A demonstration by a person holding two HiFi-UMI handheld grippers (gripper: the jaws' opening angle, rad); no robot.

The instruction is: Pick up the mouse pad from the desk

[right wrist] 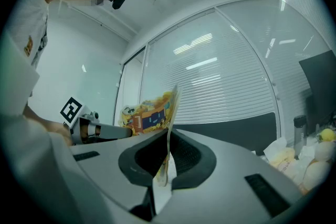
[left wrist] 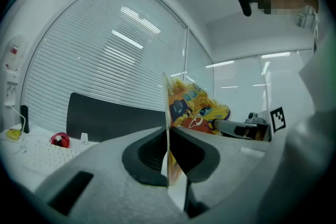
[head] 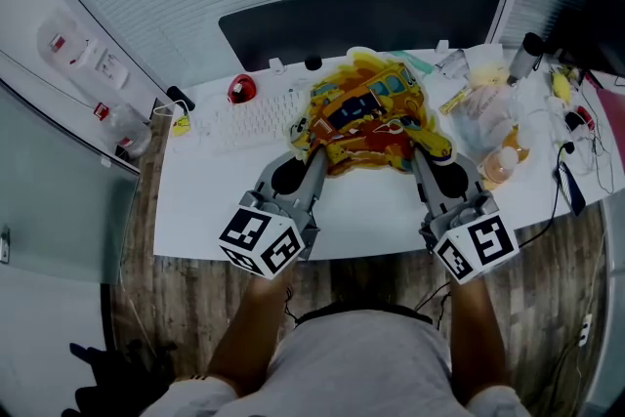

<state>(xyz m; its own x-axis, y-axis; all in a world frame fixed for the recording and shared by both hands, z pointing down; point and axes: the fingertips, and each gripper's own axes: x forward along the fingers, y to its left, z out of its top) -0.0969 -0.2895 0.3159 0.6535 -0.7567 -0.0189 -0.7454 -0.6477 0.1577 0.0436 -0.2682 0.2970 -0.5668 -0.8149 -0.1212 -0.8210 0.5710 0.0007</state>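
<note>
White desk (head: pixel 210 200), cluttered at its right edge: left tongs (head: pixel 304 152) and right tongs (head: pixel 416 147) each clamp the mouse pad (head: pixel 366 110); the lift seems underway, and next calls for raising both evenly.

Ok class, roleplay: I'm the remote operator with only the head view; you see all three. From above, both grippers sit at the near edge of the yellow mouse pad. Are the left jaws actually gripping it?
Observer: Yes. The left gripper view shows the left gripper shut on the mouse pad, its thin edge upright between the jaws.
Operator: And the right?
Observer: The right gripper is shut on it too, edge pinched likewise.
Operator: Is it off the desk?
Observer: Its printed part stands higher than the jaws, against the blinds; its lowest edge is hidden.
</note>
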